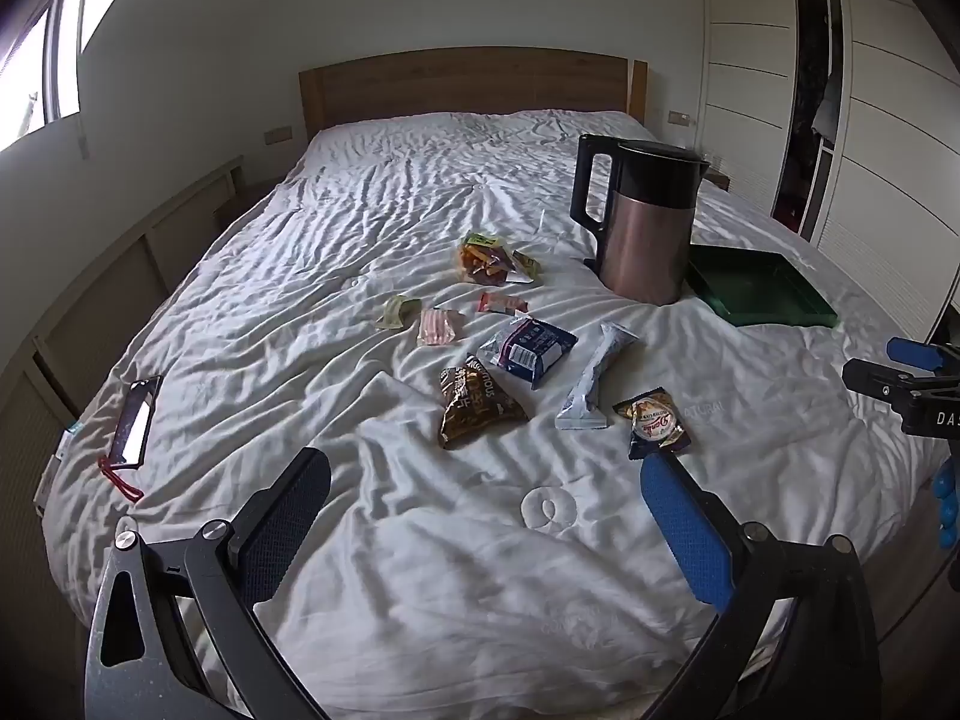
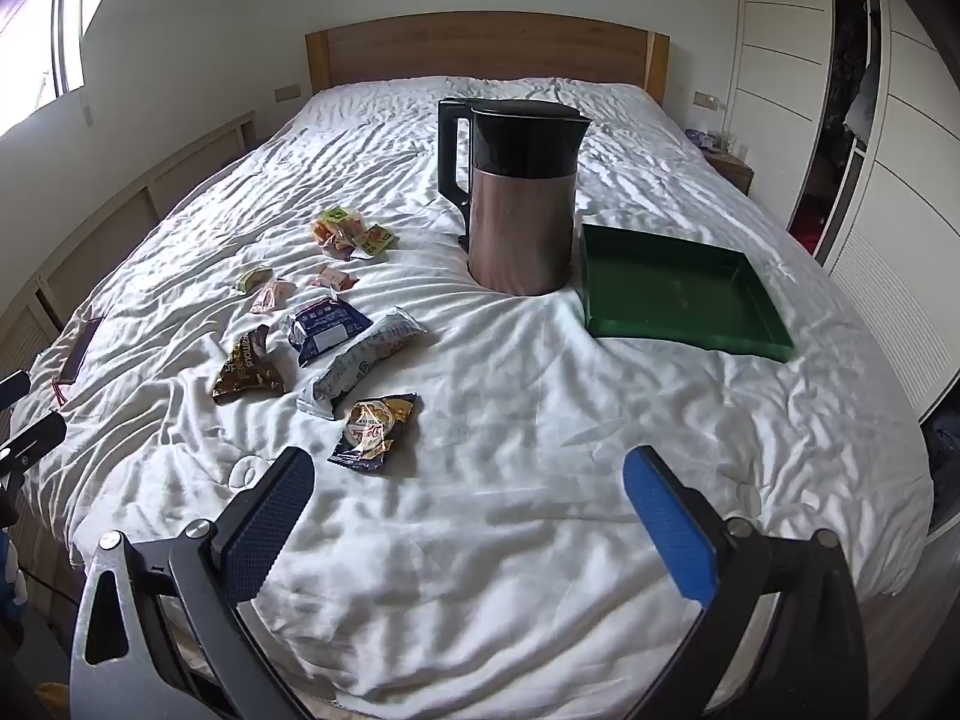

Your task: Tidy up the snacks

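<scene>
Several snack packets lie scattered on the white bed: a brown bag (image 1: 477,405), a dark blue pack (image 1: 531,348), a long white pack (image 1: 594,378), a round-printed packet (image 1: 654,423) and small candies (image 1: 492,261). The same packets show in the right wrist view, with the round-printed packet (image 2: 375,432) nearest. A green tray (image 2: 678,294) lies empty to the right, also seen in the left wrist view (image 1: 759,288). My left gripper (image 1: 486,486) is open and empty above the bed's near part. My right gripper (image 2: 468,480) is open and empty too.
A copper and black kettle (image 2: 519,204) stands between the snacks and the tray. A phone with a red strap (image 1: 138,420) lies at the bed's left edge. A wooden headboard (image 2: 480,48) is at the back, and wardrobe doors (image 2: 900,180) are on the right.
</scene>
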`<act>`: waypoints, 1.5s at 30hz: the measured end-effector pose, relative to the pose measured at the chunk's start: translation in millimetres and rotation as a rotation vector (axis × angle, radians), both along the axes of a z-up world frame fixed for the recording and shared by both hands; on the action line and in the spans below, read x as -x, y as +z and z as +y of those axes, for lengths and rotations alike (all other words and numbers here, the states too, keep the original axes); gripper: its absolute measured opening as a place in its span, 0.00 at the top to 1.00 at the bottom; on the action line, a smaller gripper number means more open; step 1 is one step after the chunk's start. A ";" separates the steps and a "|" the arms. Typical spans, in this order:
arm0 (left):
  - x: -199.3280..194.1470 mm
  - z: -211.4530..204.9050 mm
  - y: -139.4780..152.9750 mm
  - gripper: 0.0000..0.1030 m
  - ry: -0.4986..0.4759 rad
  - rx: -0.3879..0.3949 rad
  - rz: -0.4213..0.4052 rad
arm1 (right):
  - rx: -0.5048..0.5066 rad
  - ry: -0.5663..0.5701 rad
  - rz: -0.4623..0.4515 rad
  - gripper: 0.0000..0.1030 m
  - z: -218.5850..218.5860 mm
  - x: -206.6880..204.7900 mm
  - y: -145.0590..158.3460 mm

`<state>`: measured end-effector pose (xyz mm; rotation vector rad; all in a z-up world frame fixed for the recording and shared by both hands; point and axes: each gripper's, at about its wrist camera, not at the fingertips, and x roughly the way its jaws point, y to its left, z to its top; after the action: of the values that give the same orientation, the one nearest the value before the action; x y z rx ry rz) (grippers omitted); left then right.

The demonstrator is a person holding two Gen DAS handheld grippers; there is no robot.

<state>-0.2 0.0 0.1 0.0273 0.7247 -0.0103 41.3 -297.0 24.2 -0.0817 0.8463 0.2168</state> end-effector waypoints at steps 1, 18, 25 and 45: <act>0.2 0.0 0.1 0.01 -0.001 0.001 0.000 | 0.001 0.000 0.001 0.00 0.1 -0.1 -0.1; -0.2 0.4 0.2 0.01 -0.003 0.004 0.012 | 0.002 0.000 0.004 0.00 0.0 -0.4 -0.9; 0.8 -4.3 -6.4 0.01 -0.004 0.007 0.011 | 0.004 0.000 0.005 0.00 1.1 -1.0 -0.7; 2.1 -2.2 0.3 0.01 -0.005 0.021 0.010 | 0.009 -0.002 0.004 0.00 2.6 0.2 -1.3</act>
<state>-2.3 -2.2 0.4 0.0088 0.7345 -0.0229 41.1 -294.4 22.9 -0.0893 0.8512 0.2113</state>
